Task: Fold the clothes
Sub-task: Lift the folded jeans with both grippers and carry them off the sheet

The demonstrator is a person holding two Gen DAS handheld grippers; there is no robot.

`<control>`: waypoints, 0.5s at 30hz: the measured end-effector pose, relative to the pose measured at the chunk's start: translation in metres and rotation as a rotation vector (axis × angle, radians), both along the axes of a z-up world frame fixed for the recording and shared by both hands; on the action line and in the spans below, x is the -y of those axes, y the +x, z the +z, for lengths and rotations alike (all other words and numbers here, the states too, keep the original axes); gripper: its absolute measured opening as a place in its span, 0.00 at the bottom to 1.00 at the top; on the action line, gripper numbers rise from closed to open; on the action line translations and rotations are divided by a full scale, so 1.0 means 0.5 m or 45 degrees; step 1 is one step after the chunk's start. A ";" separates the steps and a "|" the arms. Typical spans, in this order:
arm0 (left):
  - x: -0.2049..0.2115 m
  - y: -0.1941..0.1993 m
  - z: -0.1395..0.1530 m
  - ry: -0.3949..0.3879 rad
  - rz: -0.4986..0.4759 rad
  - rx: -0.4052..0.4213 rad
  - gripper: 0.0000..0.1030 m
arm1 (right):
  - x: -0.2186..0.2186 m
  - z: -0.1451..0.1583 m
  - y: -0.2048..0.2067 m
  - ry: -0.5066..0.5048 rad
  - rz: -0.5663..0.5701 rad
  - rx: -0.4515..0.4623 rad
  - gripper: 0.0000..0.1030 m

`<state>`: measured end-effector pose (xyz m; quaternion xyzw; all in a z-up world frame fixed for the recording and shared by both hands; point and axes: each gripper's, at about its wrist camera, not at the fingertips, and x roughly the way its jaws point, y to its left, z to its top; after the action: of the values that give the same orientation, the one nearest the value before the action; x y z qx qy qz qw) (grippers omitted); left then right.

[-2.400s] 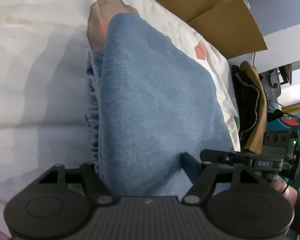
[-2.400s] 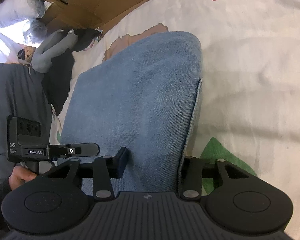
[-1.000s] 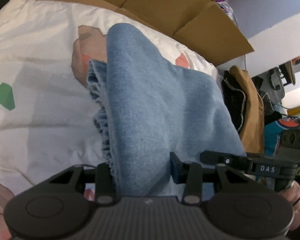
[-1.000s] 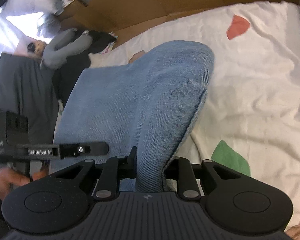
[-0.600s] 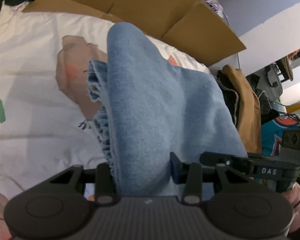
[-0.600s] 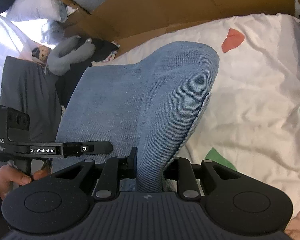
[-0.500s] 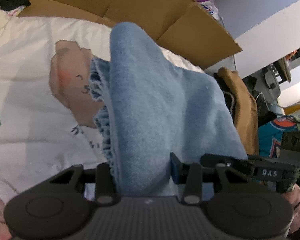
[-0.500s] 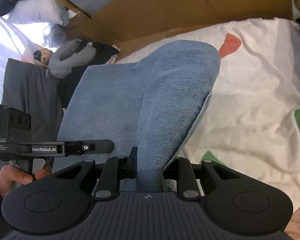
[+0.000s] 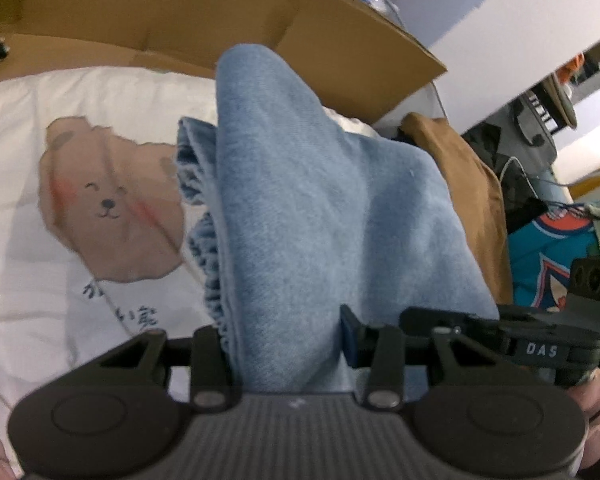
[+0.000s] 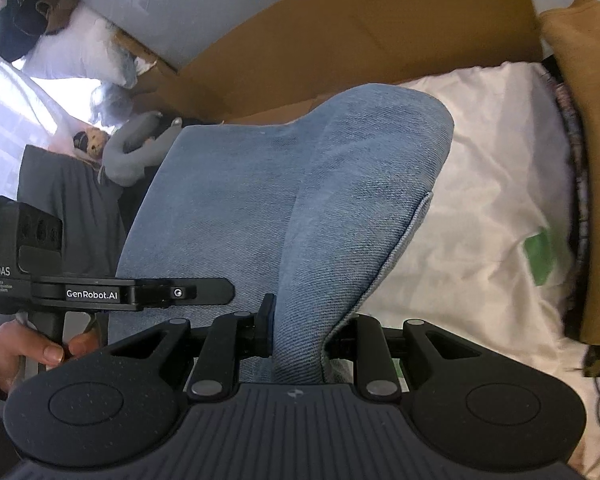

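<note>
Left wrist: denim garment (image 9: 300, 208) clamped between left hand-held gripper (image 9: 284, 336) fingers.

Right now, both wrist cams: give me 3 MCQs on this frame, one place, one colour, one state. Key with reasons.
1. Where is the bear print relative to the denim garment in the left wrist view?
A. to its left on the sheet
B. to its right on the sheet
C. on the cardboard

2. What colour is the garment held in both grippers?
A. brown
B. light blue
C. green

3. What is the state of the right gripper?
A. open and apart from the cloth
B. out of view
C. shut on the cloth

Key:
1 A: the bear print lies on the white sheet, left of the denim garment.
2 B: the cloth is light blue in both views, also in the left gripper.
3 C: the right gripper has denim pinched between its fingers.
</note>
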<state>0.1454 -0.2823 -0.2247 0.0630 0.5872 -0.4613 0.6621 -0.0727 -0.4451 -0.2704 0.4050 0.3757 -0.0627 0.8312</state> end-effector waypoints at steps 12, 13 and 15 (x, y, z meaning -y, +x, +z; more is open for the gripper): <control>0.111 -0.043 0.084 -0.035 -0.011 0.050 0.42 | 0.091 0.063 -0.078 -0.054 -0.061 0.124 0.20; 0.119 -0.045 0.088 -0.039 -0.007 0.053 0.42 | 0.100 0.069 -0.083 -0.060 -0.065 0.133 0.20; 0.136 -0.050 0.097 -0.045 -0.003 0.059 0.42 | 0.117 0.077 -0.091 -0.071 -0.069 0.139 0.20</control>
<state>0.1205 -0.3504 -0.1764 0.0626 0.5634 -0.4707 0.6761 -0.1183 -0.5035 -0.2318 0.3946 0.3167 -0.0735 0.8594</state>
